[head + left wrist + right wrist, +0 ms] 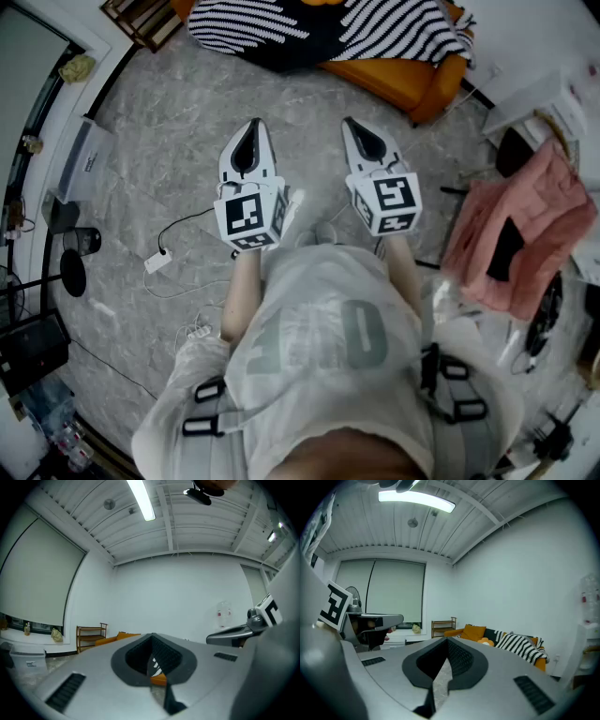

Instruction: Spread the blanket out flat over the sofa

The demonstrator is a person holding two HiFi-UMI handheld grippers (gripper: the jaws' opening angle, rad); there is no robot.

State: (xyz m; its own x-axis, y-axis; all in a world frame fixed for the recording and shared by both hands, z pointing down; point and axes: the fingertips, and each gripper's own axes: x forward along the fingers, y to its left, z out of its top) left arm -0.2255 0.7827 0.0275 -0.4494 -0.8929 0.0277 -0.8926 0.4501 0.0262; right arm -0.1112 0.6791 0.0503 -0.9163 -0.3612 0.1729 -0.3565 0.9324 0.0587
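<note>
White-walled room with a grey stone-patterned floor [169, 150], open between the person and the furniture. At 12 o'clock in the head view stands the orange sofa [417, 89], its long axis running 9 to 3. On it lies the black-and-white striped blanket [244, 28], bunched in a heap along that same axis, not yet spread. At 3 o'clock a pink garment [525, 225] is draped over something. The left gripper [253, 131] and right gripper [354, 133] are side by side, pointing toward 12, well apart from the blanket. Both pairs of jaws are clenched on nothing. Neither looks clearly nearer; both must travel toward 12.
</note>
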